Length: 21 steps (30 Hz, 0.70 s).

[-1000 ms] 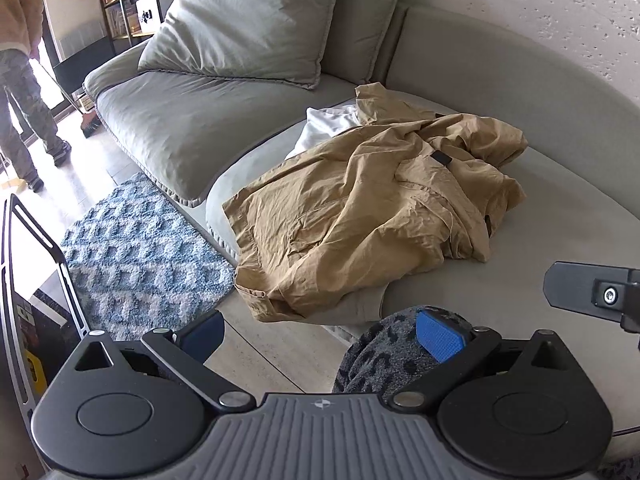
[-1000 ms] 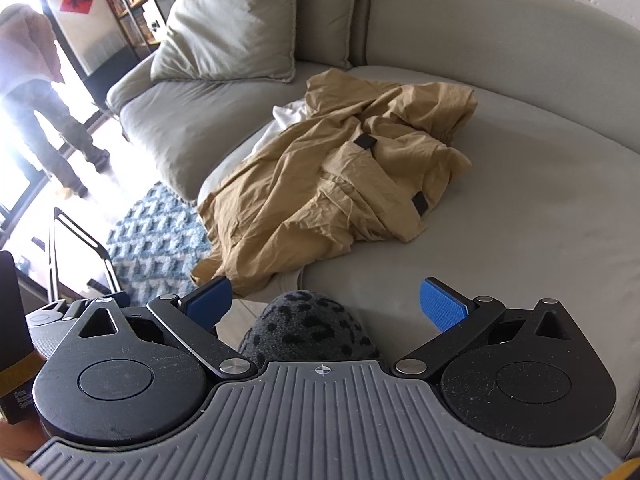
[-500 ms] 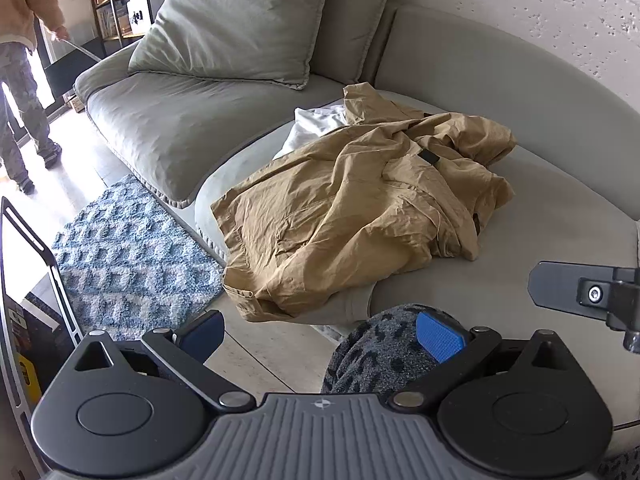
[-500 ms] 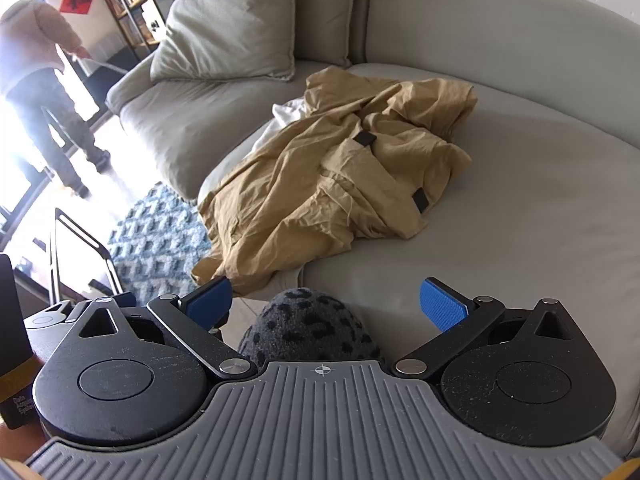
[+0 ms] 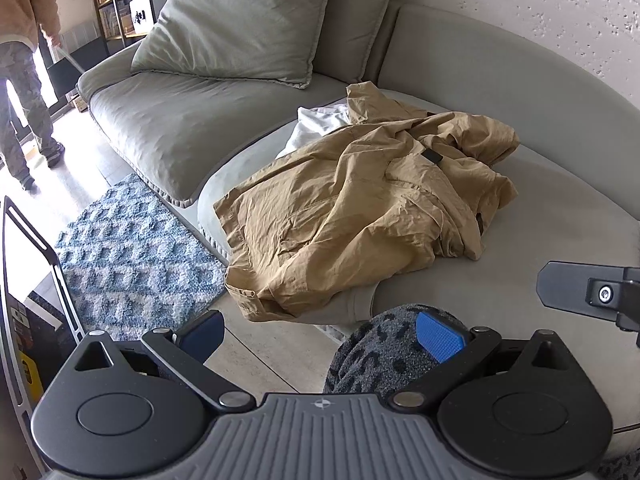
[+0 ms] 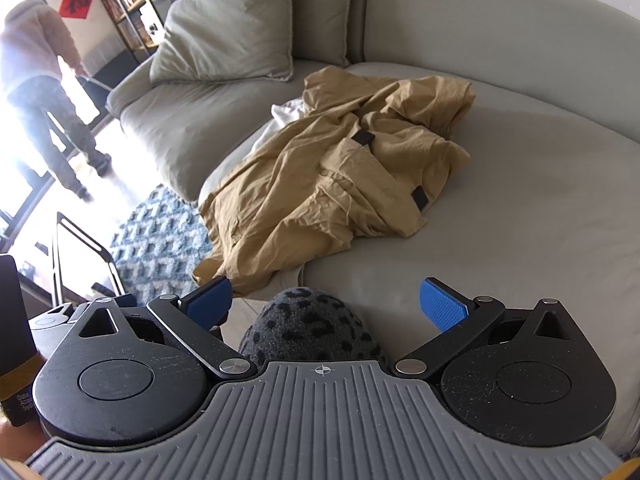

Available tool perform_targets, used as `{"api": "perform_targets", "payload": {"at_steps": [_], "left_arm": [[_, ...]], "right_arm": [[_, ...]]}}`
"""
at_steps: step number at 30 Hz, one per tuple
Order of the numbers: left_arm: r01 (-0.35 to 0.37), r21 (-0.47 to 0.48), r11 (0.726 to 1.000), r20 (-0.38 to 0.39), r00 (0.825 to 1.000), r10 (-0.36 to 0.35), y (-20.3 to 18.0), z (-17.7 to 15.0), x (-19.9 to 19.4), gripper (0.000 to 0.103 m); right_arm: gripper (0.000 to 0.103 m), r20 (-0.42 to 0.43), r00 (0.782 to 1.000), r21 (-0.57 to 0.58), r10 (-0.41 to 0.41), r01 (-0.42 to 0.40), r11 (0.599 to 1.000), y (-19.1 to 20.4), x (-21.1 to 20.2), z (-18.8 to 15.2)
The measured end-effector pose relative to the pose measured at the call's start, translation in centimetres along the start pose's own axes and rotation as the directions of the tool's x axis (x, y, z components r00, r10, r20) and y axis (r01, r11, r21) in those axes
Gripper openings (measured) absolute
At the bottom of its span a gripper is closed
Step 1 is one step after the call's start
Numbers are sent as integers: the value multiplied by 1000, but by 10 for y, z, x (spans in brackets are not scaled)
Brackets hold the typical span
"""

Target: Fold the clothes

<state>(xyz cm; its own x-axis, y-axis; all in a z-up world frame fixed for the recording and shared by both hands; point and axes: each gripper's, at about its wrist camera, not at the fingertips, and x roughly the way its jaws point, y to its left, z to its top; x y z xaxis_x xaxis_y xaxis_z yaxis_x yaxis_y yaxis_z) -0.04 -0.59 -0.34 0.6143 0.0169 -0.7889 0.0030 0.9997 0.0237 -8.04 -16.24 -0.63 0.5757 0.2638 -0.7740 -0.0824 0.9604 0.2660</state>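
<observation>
A crumpled tan shirt (image 5: 360, 216) lies on the grey sofa seat (image 5: 540, 240), its near hem hanging over the seat's front edge. It also shows in the right wrist view (image 6: 328, 184). A white garment (image 5: 316, 124) pokes out from under its far side. My left gripper (image 5: 320, 334) is open and empty, held short of the shirt's hem. My right gripper (image 6: 326, 306) is open and empty, also short of the shirt; part of it (image 5: 588, 292) shows at the right of the left wrist view.
A dark spotted knee (image 6: 308, 328) sits just below both grippers. A blue patterned rug (image 5: 132, 248) lies on the floor at left. Large grey cushions (image 5: 240, 24) stand at the sofa's back. A person (image 5: 24, 80) walks at far left. A black metal frame (image 5: 36, 248) stands near left.
Both grippers have stayed open while the views drifted slightly, the left one panning a little. The person in the background has walked further away. The shirt has not moved.
</observation>
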Motion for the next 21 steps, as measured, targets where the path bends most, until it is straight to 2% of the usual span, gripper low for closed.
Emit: {"api": "perform_targets", "payload": {"at_steps": [21], "left_arm": [[-6, 18, 1000, -8, 1000, 7, -5, -2, 2, 102]], "right_arm": [[103, 1, 1000, 25, -2, 2, 1000, -9, -1, -2]]}}
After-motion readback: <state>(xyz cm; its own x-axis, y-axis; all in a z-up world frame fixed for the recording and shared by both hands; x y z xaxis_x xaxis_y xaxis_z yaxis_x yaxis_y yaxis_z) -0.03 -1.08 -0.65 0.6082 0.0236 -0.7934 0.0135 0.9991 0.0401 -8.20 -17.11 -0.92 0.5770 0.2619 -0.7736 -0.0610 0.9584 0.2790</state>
